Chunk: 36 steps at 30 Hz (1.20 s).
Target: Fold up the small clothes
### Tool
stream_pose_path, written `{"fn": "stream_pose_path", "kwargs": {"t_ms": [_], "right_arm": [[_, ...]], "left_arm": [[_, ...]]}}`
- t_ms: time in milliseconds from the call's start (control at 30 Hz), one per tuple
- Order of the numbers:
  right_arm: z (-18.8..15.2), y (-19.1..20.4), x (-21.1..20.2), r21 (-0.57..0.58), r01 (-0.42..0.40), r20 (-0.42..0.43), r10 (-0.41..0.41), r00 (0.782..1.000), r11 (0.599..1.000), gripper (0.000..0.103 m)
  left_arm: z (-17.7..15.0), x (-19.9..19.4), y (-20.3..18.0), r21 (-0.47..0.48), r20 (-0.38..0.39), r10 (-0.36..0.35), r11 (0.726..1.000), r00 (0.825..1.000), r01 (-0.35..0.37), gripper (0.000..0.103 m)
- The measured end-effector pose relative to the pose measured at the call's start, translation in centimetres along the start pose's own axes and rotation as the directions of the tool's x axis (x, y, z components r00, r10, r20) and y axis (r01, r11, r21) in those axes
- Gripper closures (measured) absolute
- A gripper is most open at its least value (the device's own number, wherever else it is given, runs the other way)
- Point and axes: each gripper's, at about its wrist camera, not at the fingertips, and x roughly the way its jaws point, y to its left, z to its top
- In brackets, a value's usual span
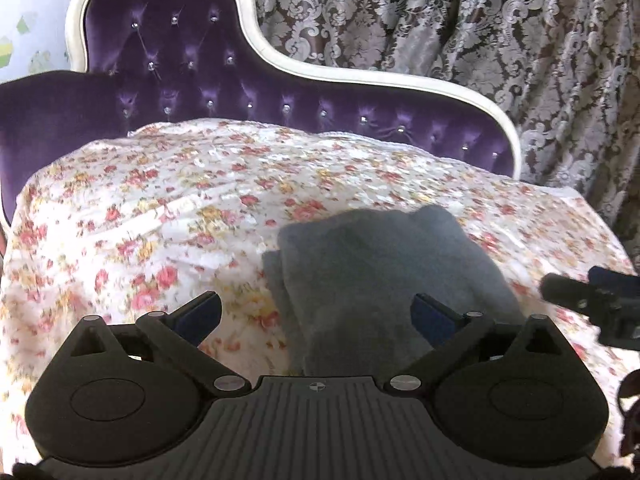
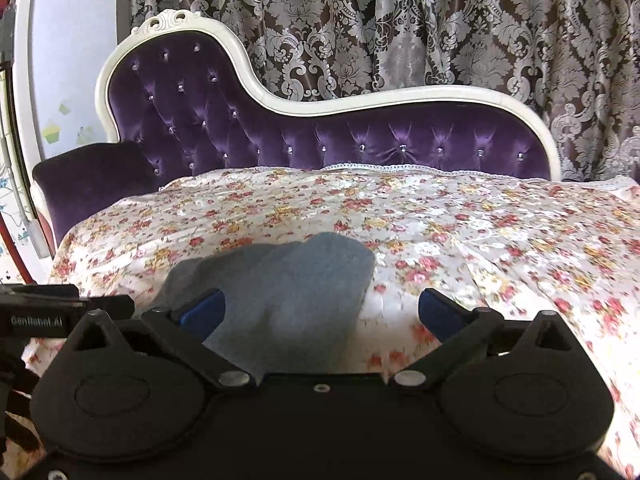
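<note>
Fingers (image 1: 200,314) of the left gripper (image 1: 318,314) and of the right gripper (image 2: 320,312) stand spread wide with nothing between them, over a grey garment (image 1: 372,272) lying folded on the floral cover (image 1: 160,208) of a purple chaise longue (image 2: 360,136). The fold appears complete and the cloth released; judging by that, the next move calls for setting this piece aside or reaching for another.

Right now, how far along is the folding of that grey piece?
Done, by the look of it: the grey cloth lies on the floral cover as a layered stack, edges roughly together. In hand: nothing; the left gripper and right gripper are both open and empty above it. Left: perhaps tidying the offset lower layer; no other clothes are in view.
</note>
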Motion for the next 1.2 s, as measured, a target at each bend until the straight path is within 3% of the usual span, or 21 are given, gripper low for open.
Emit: {"fn": "stream_pose_path", "kwargs": {"t_ms": [333, 900, 1200], "right_arm": [[-1.8, 1.0, -4.0, 0.062, 0.022, -0.044, -0.019, 0.999, 0.998, 0.0], [-3.7, 2.0, -8.5, 0.127, 0.008, -0.097, 0.004, 0.995, 0.992, 0.0], [-3.9, 3.1, -9.1, 0.081, 0.09, -0.105, -0.082, 0.991, 0.993, 0.001]], "left_arm": [[-1.8, -3.1, -2.6, 0.086, -0.066, 0.121, 0.99, 0.99, -0.116, 0.001], [-3.2, -7.4, -4.9, 0.137, -0.05, 0.172, 0.977, 0.984, -0.164, 0.001], [-3.7, -7.5, -4.7, 0.122, -0.079, 0.165, 0.98, 0.983, -0.154, 0.001]]}}
